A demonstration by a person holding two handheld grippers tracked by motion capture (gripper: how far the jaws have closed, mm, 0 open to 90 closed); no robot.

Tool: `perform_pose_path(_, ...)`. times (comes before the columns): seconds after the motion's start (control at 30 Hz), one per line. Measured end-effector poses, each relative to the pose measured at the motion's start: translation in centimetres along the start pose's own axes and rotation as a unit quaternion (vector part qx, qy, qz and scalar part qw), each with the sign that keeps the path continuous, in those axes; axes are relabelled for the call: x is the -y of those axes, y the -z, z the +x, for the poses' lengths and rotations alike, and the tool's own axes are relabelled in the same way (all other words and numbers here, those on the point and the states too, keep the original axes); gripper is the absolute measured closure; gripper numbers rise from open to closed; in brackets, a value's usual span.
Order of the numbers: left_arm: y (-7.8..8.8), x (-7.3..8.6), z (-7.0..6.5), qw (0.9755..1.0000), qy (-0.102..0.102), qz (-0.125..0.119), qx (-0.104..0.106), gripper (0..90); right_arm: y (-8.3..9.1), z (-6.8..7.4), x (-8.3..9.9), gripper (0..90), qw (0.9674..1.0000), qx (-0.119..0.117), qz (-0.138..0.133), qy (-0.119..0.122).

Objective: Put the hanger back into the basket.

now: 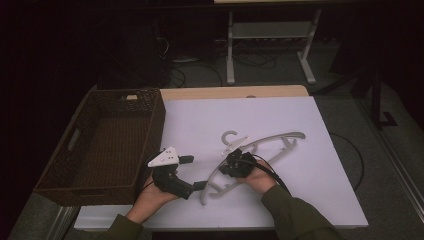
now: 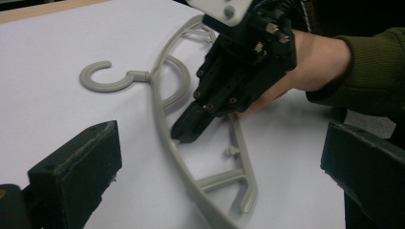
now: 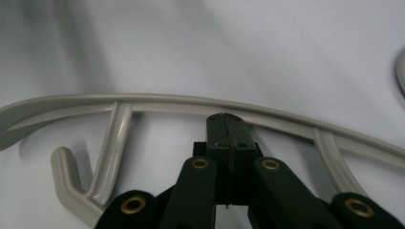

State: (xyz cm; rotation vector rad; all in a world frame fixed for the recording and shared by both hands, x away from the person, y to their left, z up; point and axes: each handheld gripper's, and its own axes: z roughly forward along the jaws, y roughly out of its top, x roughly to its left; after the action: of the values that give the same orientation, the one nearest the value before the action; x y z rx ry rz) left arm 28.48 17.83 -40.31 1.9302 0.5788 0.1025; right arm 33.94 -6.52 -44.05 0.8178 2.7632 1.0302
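Right gripper [image 2: 184, 131], jaws pressed together, noses against the grey hanger [image 2: 165, 129]; left gripper [image 1: 197, 172] gapes alongside. Next, probably: part and clamp.

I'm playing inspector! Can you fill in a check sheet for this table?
Surface: white sheet over a wooden table.
Job's things: grey plastic hanger lying flat; empty wicker basket at left.
Clutter: nothing seen.
Grippers: left gripper open beside the hanger's end; right gripper shut, tips against the hanger's curved bar.
Cables: black cable trailing from the right gripper.
Surroundings: dark room, white stand legs behind, floor cables.
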Motion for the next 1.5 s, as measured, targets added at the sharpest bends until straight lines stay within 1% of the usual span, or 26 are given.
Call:
perform_pose_path(0.13, 0.1, 0.0, 0.0, 1.0000, 0.000, -0.001, -0.002, 0.0, -0.6, -0.2, -0.9, 89.4, 0.9999, -0.002, -0.009, -0.008)
perform_pose_path(0.3, 0.2, 0.0, 0.1, 1.0000, 0.005, -0.005, -0.005, 0.0, -2.2, -0.9, -2.4, 89.4, 0.9995, -0.004, -0.024, -0.022)
perform_pose_path(0.5, 0.2, -0.1, 0.0, 1.0000, 0.002, -0.004, -0.004, 0.0, -2.9, -1.4, -3.4, 89.4, 0.9994, 0.001, -0.024, -0.023)
perform_pose_path(0.57, 0.2, 0.0, 0.0, 1.0000, 0.002, -0.004, -0.004, 0.0, -2.9, -1.4, -3.4, 89.4, 0.9994, 0.002, -0.025, -0.022)
perform_pose_path(0.6, 0.2, 0.0, 0.0, 1.0000, 0.005, -0.005, -0.005, 0.0, -2.5, -1.4, -3.2, 89.4, 0.9994, 0.010, -0.027, -0.017)
perform_pose_path(0.67, 0.2, 0.0, 0.0, 1.0000, 0.005, -0.005, -0.005, 0.0, -2.2, -1.5, -3.1, 89.4, 0.9993, 0.008, -0.032, -0.020)
perform_pose_path(0.7, 0.2, 0.0, 0.0, 1.0000, 0.005, -0.005, -0.005, 0.0, -1.8, -1.6, -3.1, 89.4, 0.9991, 0.012, -0.036, -0.019)
perform_pose_path(0.73, 0.2, 0.0, 0.0, 1.0000, 0.006, -0.004, -0.006, 0.0, -0.4, -1.6, -2.8, 89.4, 0.9983, 0.019, -0.051, -0.020)
perform_pose_path(0.77, 0.2, 0.0, 0.0, 1.0000, 0.006, -0.004, -0.006, 0.0, 0.2, -1.6, -2.6, 89.4, 0.9978, 0.020, -0.060, -0.021)
perform_pose_path(0.8, 0.2, 0.1, 0.0, 1.0000, 0.007, -0.005, -0.006, 0.0, 0.2, -1.6, -2.6, 89.4, 0.9978, 0.020, -0.060, -0.021)
perform_pose_path(0.83, 0.2, 0.1, 0.0, 1.0000, 0.006, -0.003, -0.007, 0.0, 1.3, -1.6, -2.2, 89.4, 0.9969, 0.028, -0.071, -0.021)
perform_pose_path(0.87, 0.2, 0.1, 0.0, 1.0000, 0.006, -0.003, -0.007, 0.0, 1.3, -1.6, -2.2, 89.4, 0.9969, 0.028, -0.071, -0.021)
perform_pose_path(0.9, 0.2, 0.1, 0.0, 0.9999, 0.007, -0.004, -0.007, 0.0, 2.5, -1.6, -1.8, 89.3, 0.9963, 0.032, -0.078, -0.019)
perform_pose_path(0.93, 0.2, 0.1, 0.0, 0.9999, 0.007, -0.004, -0.007, 0.0, 2.5, -1.6, -1.8, 89.3, 0.9963, 0.032, -0.078, -0.019)
perform_pose_path(0.97, 0.2, 0.1, 0.0, 0.9999, 0.007, -0.004, -0.006, 0.0, 3.6, -1.6, -1.4, 89.3, 0.9954, 0.038, -0.086, -0.019)
perform_pose_path(1.0, 0.2, 0.1, 0.0, 0.9999, 0.007, -0.004, -0.006, 0.0, 4.1, -1.6, -1.1, 89.3, 0.9950, 0.039, -0.090, -0.021)
perform_pose_path(1.03, 0.2, 0.1, 0.0, 0.9999, 0.007, -0.004, -0.006, 0.0, 4.1, -1.6, -1.1, 89.3, 0.9950, 0.039, -0.090, -0.021)
perform_pose_path(1.1, 0.2, 0.1, 0.0, 1.0000, 0.007, -0.004, -0.006, 0.0, 5.5, -1.9, 0.0, 89.3, 0.9938, 0.047, -0.098, -0.025)
perform_pose_path(1.13, 0.2, 0.1, 0.0, 1.0000, 0.007, -0.004, -0.006, 0.0, 5.5, -1.9, 0.0, 89.3, 0.9938, 0.047, -0.098, -0.025)
perform_pose_path(1.17, 0.2, 0.1, 0.0, 0.9999, 0.009, -0.005, -0.006, 0.0, 6.3, -2.3, 0.9, 89.3, 0.9930, 0.052, -0.102, -0.031)
perform_pose_path(1.23, 0.2, 0.2, 0.1, 0.9999, 0.007, -0.005, -0.006, 0.0, 6.8, -2.8, 1.9, 89.3, 0.9925, 0.059, -0.100, -0.037)
perform_pose_path(1.33, 0.2, 0.2, 0.1, 0.9999, 0.008, -0.004, -0.008, 0.0, 7.0, -3.2, 2.6, 89.3, 0.9924, 0.060, -0.098, -0.045)
perform_pose_path(1.37, 0.3, 0.2, 0.1, 0.9999, 0.008, -0.004, -0.008, 0.0, 6.8, -3.7, 3.5, 89.4, 0.9926, 0.066, -0.088, -0.050)
perform_pose_path(1.4, 0.3, 0.2, 0.1, 0.9999, 0.010, -0.005, -0.008, 0.0, 6.8, -3.7, 3.5, 89.4, 0.9926, 0.066, -0.088, -0.050)
perform_pose_path(1.43, 0.3, 0.2, 0.1, 0.9999, 0.010, -0.005, -0.007, 0.0, 6.6, -4.0, 3.8, 89.3, 0.9929, 0.069, -0.079, -0.056)
perform_pose_path(1.5, 0.2, 0.2, 0.1, 0.9999, 0.010, -0.005, -0.006, 0.0, 6.2, -4.5, 4.2, 89.3, 0.9924, 0.071, -0.077, -0.065)
